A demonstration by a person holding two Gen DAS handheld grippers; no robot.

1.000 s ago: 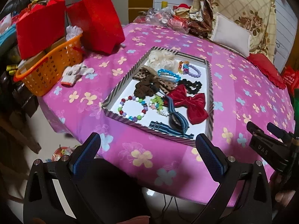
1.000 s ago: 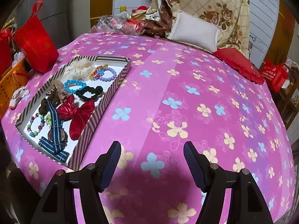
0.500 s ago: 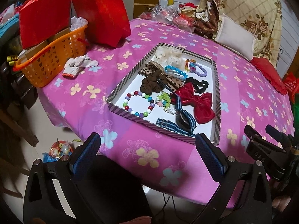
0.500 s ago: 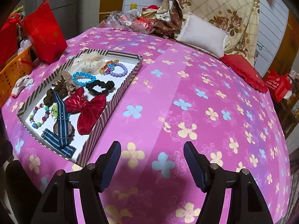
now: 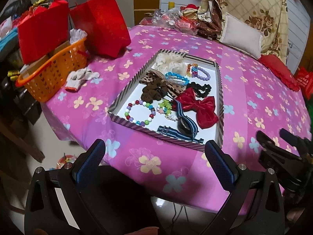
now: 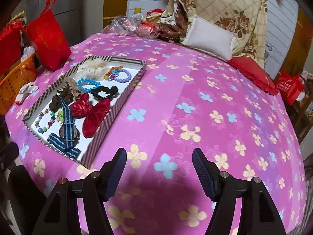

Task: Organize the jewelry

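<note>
A striped-rim box lid lies on the pink flowered table. It holds a red bow, a multicoloured bead bracelet, a blue bead bracelet, a purple bead bracelet, a black scrunchie, a cream scrunchie, brown hair pieces and a blue striped watch. My left gripper is open and empty, before the table's near edge. My right gripper is open and empty above the cloth, right of the lid.
An orange basket, red gift bags and a white glove stand at the left. A white pillow, a red cushion and plastic-wrapped clutter line the back. The right gripper shows in the left wrist view.
Both grippers have moved forward and a little higher toward the table; the lid and its contents look larger. Nothing in the lid has moved. Both stay open.
</note>
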